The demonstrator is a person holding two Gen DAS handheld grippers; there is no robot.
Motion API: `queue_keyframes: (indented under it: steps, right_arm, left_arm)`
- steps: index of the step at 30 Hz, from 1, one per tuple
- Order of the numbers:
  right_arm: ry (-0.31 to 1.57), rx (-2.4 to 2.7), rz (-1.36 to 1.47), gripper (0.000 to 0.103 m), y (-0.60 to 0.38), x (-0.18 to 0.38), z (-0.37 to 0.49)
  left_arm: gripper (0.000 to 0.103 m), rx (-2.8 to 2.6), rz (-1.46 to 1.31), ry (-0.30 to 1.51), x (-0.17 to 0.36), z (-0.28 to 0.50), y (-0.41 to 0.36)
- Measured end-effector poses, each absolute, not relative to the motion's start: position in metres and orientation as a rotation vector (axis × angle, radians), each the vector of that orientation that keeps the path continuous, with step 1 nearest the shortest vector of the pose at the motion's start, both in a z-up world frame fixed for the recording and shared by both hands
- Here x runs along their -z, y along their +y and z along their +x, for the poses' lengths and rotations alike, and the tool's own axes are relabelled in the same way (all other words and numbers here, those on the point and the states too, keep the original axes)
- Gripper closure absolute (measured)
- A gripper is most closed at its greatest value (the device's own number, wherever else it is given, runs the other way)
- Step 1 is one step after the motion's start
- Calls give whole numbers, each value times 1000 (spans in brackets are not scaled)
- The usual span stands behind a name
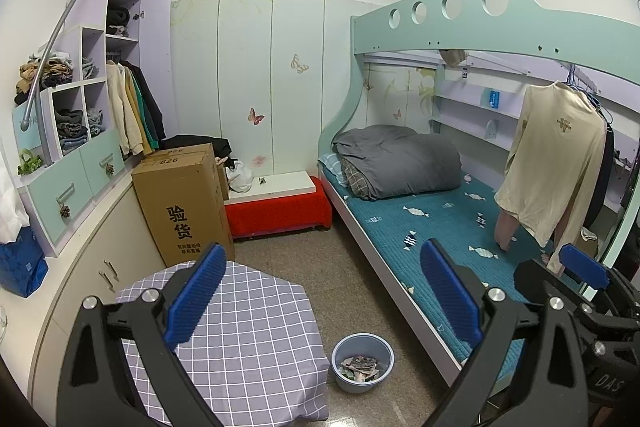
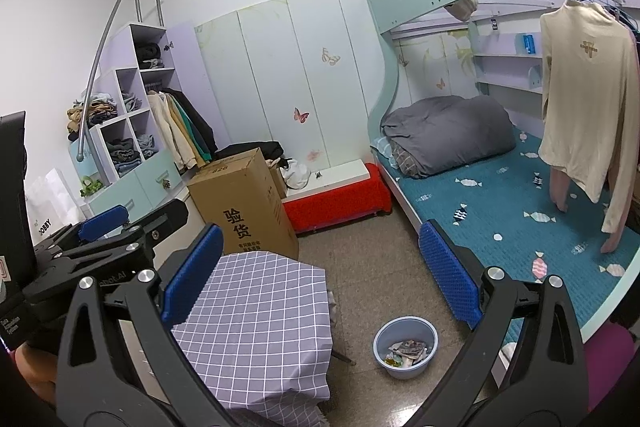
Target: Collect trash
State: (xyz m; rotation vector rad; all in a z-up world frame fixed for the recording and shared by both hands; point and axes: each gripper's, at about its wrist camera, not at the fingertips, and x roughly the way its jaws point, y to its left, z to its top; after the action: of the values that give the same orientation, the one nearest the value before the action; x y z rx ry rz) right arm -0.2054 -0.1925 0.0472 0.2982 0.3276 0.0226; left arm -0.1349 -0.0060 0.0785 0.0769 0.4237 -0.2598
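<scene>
Both the left gripper (image 1: 320,291) and right gripper (image 2: 320,275) hover with fingers apart and empty above the counter (image 1: 248,327), while the trash (image 1: 359,367) already lies in the bin (image 1: 362,341) on the floor, so collecting looks mostly done, though scraps elsewhere could be hidden.

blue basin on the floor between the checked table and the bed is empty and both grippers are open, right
Not quite: the blue basin is not empty. The right wrist view shows crumpled paper and wrappers inside it. The rest holds: it sits on the floor between the checked table and the bed, and the left gripper and right gripper are open.
</scene>
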Motion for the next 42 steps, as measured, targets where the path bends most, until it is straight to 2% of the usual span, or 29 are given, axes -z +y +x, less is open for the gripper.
queue_keyframes:
  steps: [42]
  right_arm:
    - [354,-16,314,7,-187,-40,-198]
  left_arm:
    - [7,268,79,441,-73,-127,-2]
